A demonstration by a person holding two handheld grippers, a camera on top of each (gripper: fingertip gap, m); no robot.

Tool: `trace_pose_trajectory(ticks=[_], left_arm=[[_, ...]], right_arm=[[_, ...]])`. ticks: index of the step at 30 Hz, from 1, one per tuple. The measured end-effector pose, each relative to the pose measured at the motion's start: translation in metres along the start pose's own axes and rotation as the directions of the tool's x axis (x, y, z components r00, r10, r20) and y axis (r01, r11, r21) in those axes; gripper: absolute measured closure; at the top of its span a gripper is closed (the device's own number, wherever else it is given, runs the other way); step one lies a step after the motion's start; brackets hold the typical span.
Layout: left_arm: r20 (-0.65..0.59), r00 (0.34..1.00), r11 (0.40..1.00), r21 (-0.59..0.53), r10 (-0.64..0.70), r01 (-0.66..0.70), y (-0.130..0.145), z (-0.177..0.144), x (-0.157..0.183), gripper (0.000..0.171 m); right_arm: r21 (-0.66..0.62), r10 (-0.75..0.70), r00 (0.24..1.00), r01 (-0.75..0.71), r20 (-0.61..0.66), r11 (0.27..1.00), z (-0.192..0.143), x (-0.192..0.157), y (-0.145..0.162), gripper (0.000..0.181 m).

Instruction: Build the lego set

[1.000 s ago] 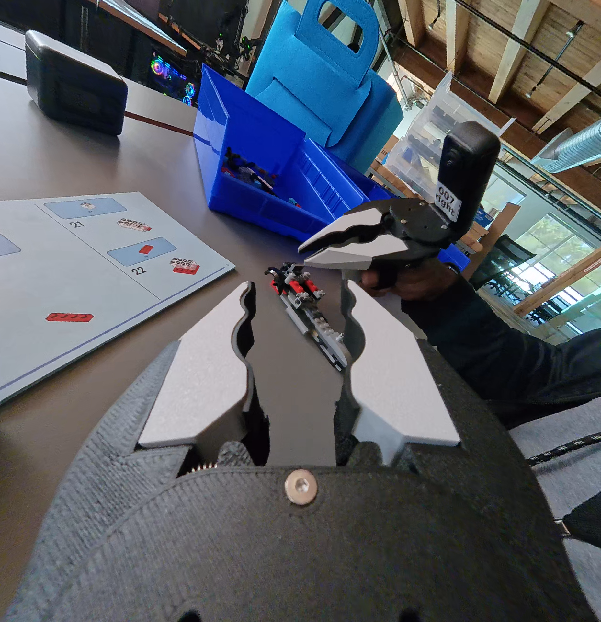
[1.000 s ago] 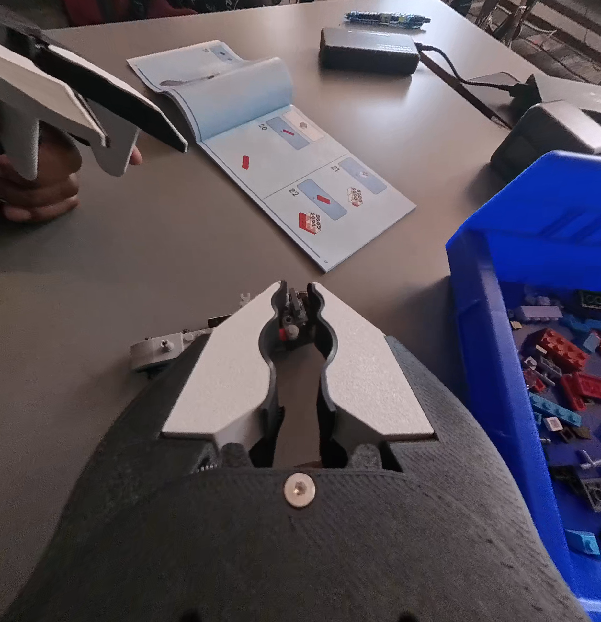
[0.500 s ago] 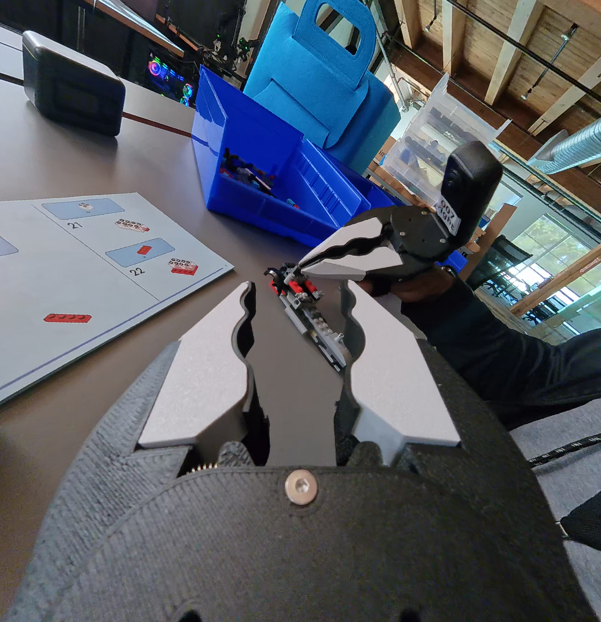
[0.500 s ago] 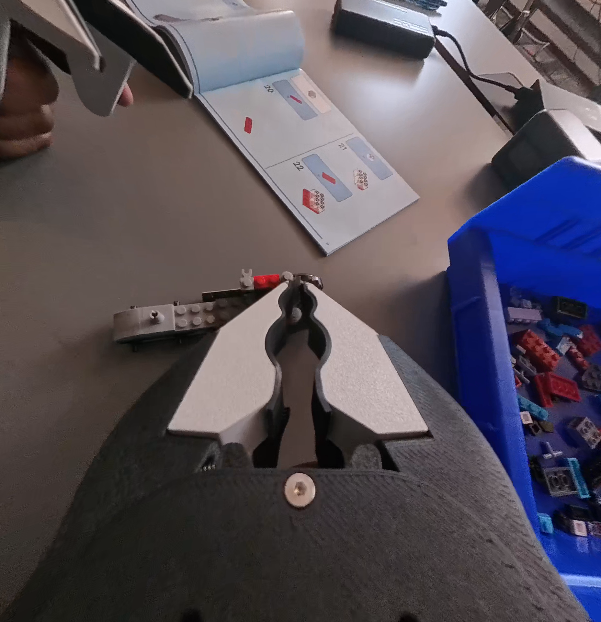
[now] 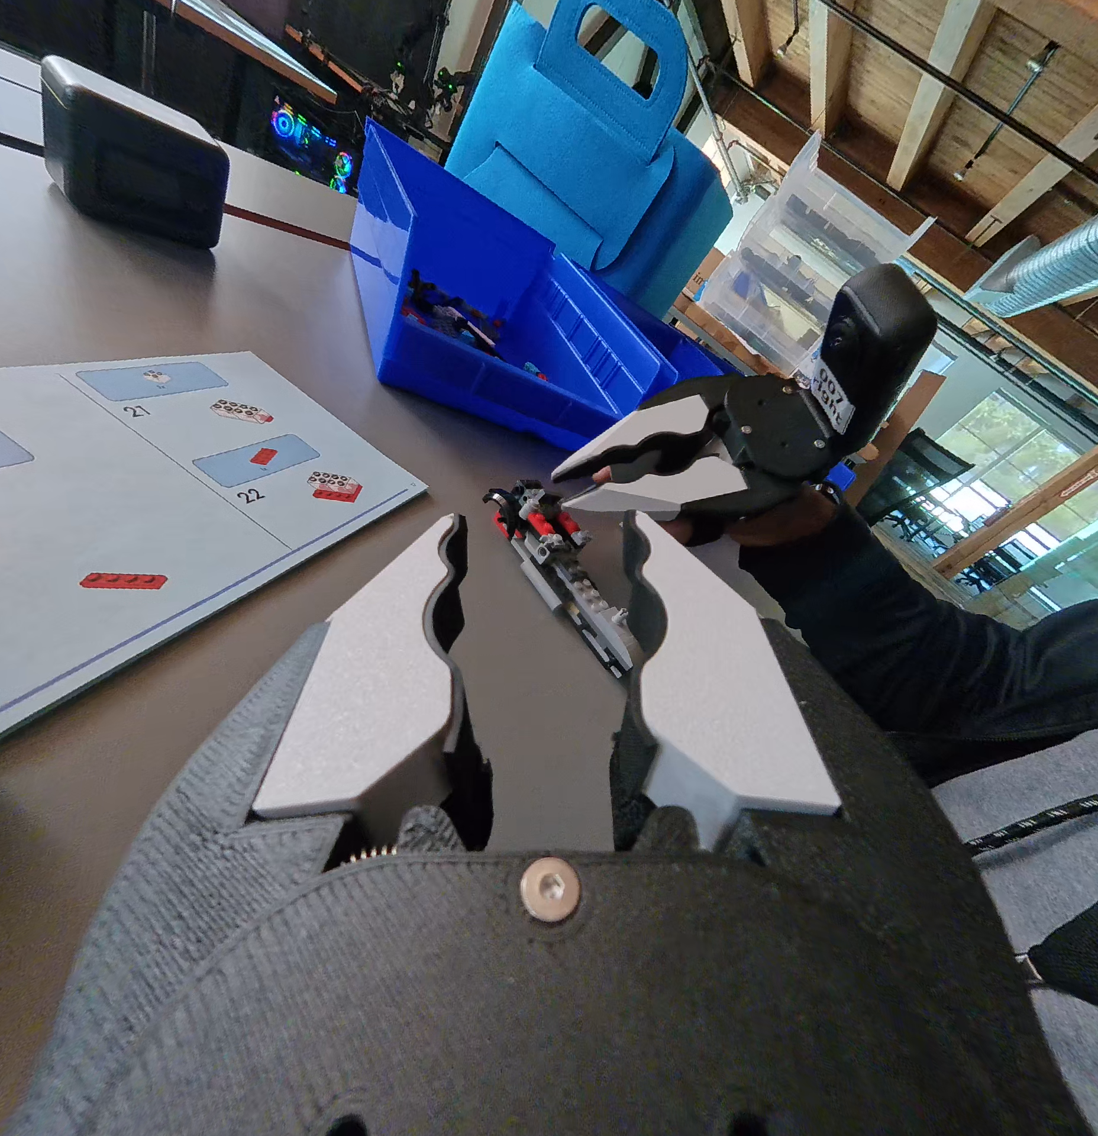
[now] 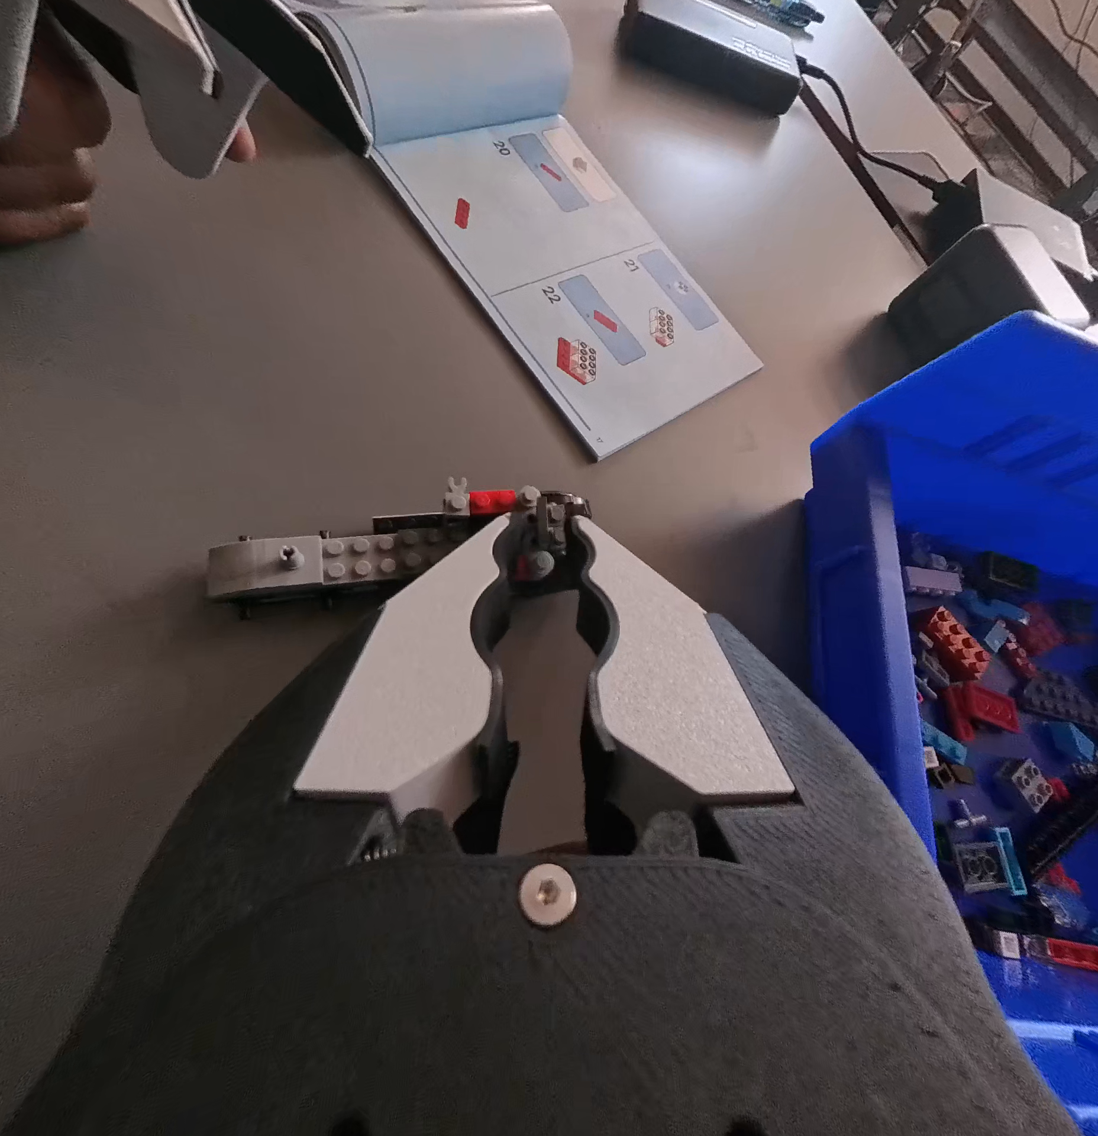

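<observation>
Grey and red, the lego model (image 6: 374, 553) lay flat on the table (image 6: 227, 381). The right gripper (image 6: 543, 522) had its jaws clenched on the model's front end, probably to seat a part. The left gripper (image 5: 543, 522), jaws released and empty, hovered nearby.

Left gripper (image 5: 543, 541) gapes wide above a grey table (image 5: 276, 295); right gripper (image 5: 562, 489) (fingertips nearly together) touches a long lego model (image 5: 559, 571).

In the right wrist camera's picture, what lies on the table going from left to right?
Half-built lego model → open instruction booklet → blue bin of loose bricks.
</observation>
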State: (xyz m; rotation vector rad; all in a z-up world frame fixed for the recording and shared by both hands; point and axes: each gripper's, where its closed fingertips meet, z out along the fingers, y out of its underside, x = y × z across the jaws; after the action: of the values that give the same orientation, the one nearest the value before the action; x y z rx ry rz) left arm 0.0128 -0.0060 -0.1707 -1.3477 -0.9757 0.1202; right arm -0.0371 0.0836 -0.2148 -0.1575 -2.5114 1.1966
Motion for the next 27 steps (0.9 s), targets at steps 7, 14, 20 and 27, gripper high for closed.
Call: trace_pose_trajectory(ticks=[7,14,20,27], left_arm=[[-0.004,1.000,1.000,-0.019,0.000,0.000,0.003,0.001,0.001,0.120],[0.058,0.998,0.977,-0.214,0.032,-0.019,0.035,0.017,0.003,0.120],[0.096,0.995,0.914,-0.404,0.017,0.024,0.069,0.044,0.013,0.114],[0.182,0.982,0.879,-0.474,0.056,0.038,0.080,0.056,0.009,0.112]], right_arm=[[0.016,0.134,0.985,-0.137,0.113,0.991,-0.008,-0.007,0.003,0.139],[-0.024,0.335,0.929,-0.335,0.160,0.942,-0.028,-0.025,0.020,0.133],[-0.068,0.571,0.802,-0.569,0.173,0.820,-0.025,-0.056,0.024,0.136],[-0.053,0.640,0.753,-0.641,0.151,0.766,-0.011,-0.066,0.013,0.137]])
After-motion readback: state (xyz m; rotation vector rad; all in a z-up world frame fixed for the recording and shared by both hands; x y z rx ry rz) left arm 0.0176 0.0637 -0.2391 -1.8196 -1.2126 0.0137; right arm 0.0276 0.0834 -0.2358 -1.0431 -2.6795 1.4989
